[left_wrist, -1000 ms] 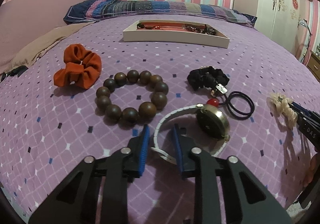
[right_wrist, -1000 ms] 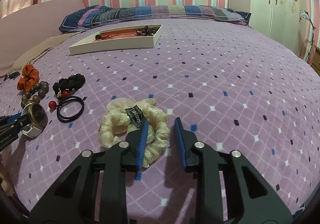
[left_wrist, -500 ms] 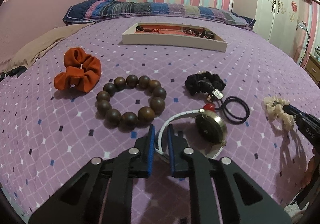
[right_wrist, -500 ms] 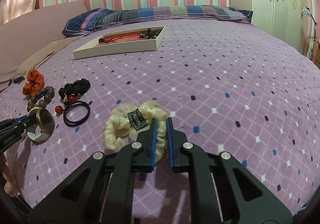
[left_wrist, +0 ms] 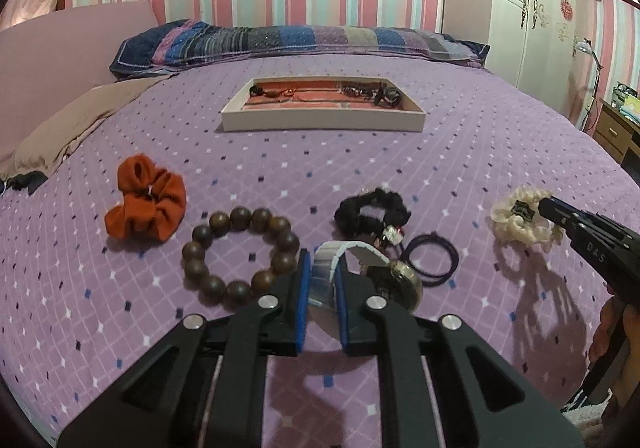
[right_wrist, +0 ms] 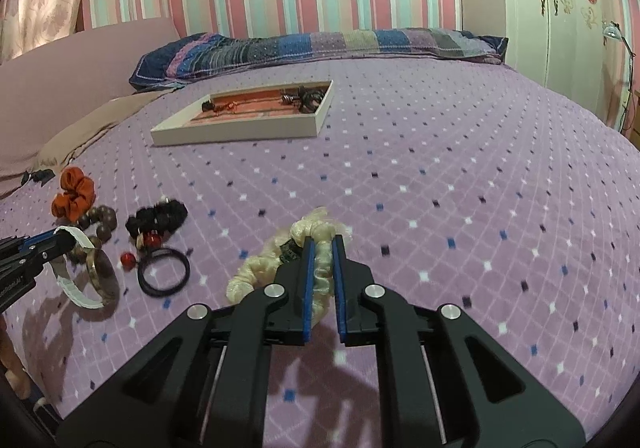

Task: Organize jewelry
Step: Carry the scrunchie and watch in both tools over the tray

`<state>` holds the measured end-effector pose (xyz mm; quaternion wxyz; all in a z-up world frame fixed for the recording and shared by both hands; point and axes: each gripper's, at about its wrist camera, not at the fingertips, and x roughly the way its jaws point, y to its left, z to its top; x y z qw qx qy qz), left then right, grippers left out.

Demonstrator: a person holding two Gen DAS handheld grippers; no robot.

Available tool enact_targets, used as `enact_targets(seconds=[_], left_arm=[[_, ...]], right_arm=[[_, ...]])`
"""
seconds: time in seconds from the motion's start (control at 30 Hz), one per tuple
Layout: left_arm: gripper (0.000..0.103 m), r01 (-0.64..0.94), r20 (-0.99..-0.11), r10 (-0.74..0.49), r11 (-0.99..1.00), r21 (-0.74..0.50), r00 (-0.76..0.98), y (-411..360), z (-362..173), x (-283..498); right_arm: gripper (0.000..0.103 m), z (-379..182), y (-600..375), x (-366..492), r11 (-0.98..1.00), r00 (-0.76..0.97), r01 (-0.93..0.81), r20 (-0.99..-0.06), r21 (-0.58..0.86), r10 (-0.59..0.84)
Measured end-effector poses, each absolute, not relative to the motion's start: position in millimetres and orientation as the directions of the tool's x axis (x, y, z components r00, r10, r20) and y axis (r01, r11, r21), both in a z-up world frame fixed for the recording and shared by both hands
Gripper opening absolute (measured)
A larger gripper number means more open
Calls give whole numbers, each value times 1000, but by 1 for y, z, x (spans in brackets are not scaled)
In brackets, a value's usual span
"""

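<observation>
Left gripper (left_wrist: 323,268): my fingers are clamped on the white strap of the watch (left_wrist: 394,280), which hangs lifted off the bedspread (left_wrist: 400,168), its shadow below.
Right gripper (right_wrist: 321,248): my fingers are pinched on the cream scrunchie (right_wrist: 260,268); its free end trails down to the left, and whether it touches the cover I cannot tell.
Just beyond left fingers: wooden bead bracelet (left_wrist: 240,252) lying flat, just left of the watch.
Right of the watch: black hair tie (left_wrist: 434,258), a thin loop, with the black scrunchie (left_wrist: 372,214) just behind it.
Near these: two small red beads (right_wrist: 128,258), attachment unclear.
Far left: orange scrunchie (left_wrist: 146,204), beside the bracelet, apart from it.
Tray (left_wrist: 320,120): white, shallow, orange-lined, well beyond the loose items toward the pillow (left_wrist: 300,42); small dark pieces lie inside, too small to identify.
</observation>
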<state>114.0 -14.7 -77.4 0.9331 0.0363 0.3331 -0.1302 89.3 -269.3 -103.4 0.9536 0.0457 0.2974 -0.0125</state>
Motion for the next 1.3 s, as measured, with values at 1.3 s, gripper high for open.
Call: enact_targets(seconds=[1.3], left_arm=[[12,128,-627,-77,991,36,775,-24,-25,413]], right_arm=[[10,-50,-223,381,998,834,61,-549,1,-50]])
